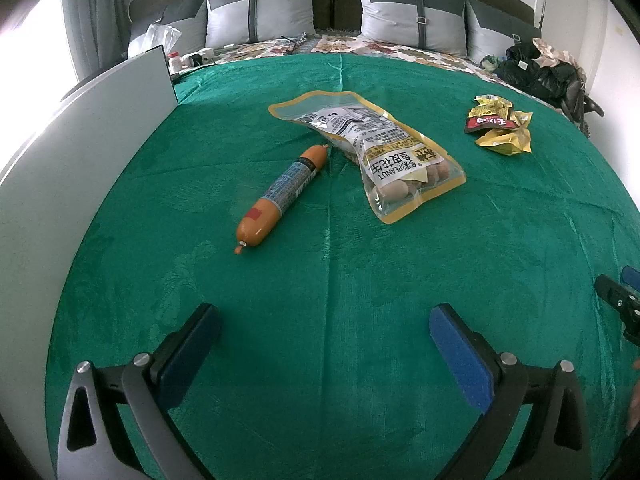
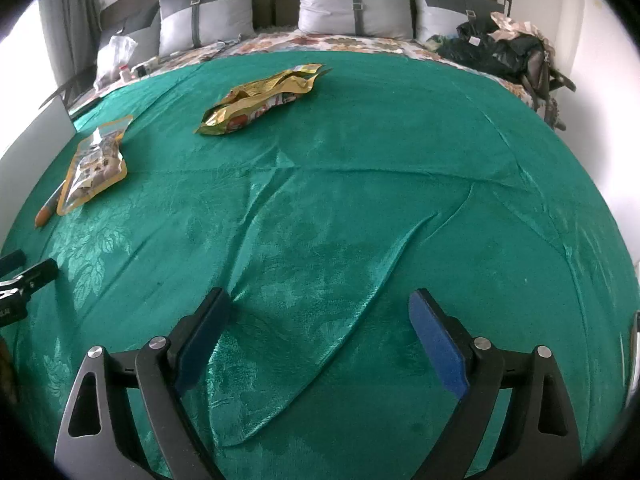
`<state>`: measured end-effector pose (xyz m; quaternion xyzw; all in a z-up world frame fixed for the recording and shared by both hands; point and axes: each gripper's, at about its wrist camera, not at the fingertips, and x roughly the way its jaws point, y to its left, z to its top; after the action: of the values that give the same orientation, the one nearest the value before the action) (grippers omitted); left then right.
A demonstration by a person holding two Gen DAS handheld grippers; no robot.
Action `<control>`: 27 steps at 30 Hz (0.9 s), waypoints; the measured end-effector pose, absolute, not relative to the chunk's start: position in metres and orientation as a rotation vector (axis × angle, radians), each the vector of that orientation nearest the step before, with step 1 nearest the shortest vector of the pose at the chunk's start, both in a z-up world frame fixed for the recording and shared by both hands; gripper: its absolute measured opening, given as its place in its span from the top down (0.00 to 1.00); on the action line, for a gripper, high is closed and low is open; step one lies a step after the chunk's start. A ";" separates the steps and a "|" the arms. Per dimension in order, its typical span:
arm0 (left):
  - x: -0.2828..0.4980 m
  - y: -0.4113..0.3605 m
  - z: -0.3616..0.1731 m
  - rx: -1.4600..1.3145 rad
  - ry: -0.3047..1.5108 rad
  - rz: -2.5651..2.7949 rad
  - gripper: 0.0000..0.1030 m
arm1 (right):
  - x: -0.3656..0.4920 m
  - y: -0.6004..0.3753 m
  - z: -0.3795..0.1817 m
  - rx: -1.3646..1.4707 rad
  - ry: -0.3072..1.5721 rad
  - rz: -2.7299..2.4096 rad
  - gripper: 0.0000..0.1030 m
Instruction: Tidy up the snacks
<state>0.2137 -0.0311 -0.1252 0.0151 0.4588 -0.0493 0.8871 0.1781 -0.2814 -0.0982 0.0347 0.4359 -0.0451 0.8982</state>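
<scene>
An orange sausage stick (image 1: 280,196) lies on the green blanket (image 1: 320,272), just left of a clear yellow-edged peanut bag (image 1: 380,152). A crumpled yellow and red snack pack (image 1: 500,124) lies at the far right. My left gripper (image 1: 324,336) is open and empty, well short of the sausage. My right gripper (image 2: 320,320) is open and empty over a fold in the blanket (image 2: 360,184). In the right wrist view the snack pack (image 2: 256,100) lies ahead to the left, the peanut bag (image 2: 94,168) and sausage (image 2: 48,208) at far left.
A white box wall (image 1: 80,152) stands along the left edge. Grey pillows (image 1: 260,12) line the headboard. Dark clothes (image 1: 548,68) are piled at the far right. A plastic bag and small items (image 1: 180,52) sit at the far left.
</scene>
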 end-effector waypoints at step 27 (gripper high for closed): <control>0.381 -0.076 -0.110 0.000 1.197 -0.084 0.05 | 0.178 -0.281 -0.098 0.073 0.900 -0.095 0.08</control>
<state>0.3805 -0.0756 -0.1096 -0.0001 0.5634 -0.0396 0.8252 0.1779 -0.2814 -0.0984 0.0352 0.4348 -0.0457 0.8987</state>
